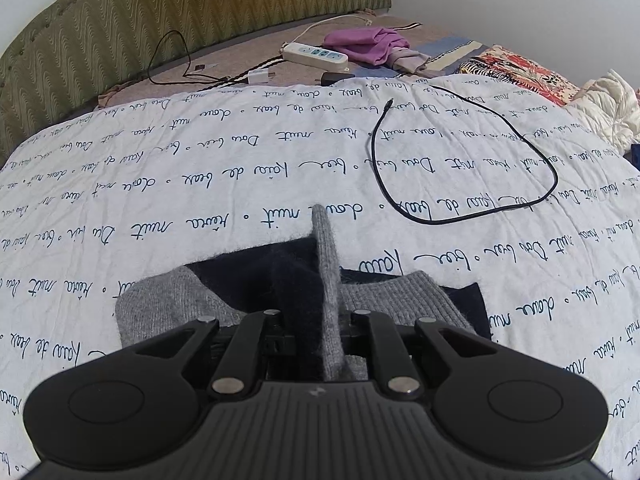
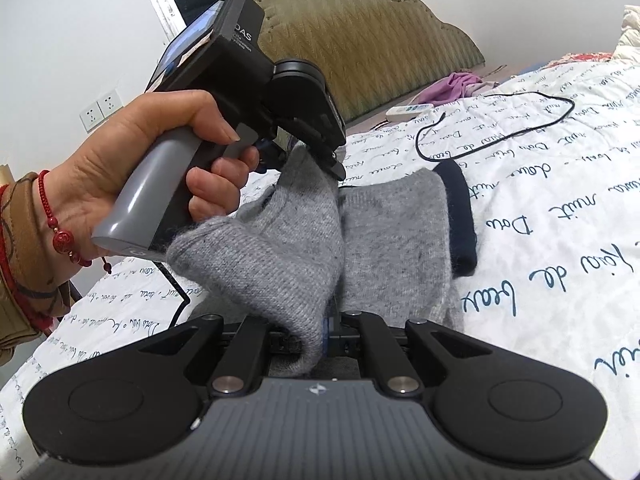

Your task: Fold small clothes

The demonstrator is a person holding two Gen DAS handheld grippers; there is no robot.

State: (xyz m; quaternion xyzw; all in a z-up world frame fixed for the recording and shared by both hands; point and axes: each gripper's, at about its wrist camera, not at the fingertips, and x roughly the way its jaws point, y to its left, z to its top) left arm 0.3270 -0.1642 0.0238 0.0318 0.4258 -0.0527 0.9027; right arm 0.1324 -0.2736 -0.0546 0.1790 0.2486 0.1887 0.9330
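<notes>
Both tongs pinching the knit (image 2: 276,252), a grey piece with navy trim. My left tongs (image 1: 326,332) are pressed together on a grey fold that stands up between the fingers; seen from the right wrist, left tongs (image 2: 326,156) grip its upper edge, lifted off the bed (image 2: 560,240), with the hand (image 2: 160,168) around the grey handle. Right tongs (image 2: 324,336) are clamped on a lower grey corner close to the lens. The rest of the knit drapes onto the script-print quilt (image 1: 200,184); navy band (image 2: 460,216) lies flat on it. Black cable (image 1: 460,168) loops on the quilt beyond, well apart. Power strip (image 1: 316,56) and purple cloth (image 1: 368,44) near the headboard (image 1: 200,16).
</notes>
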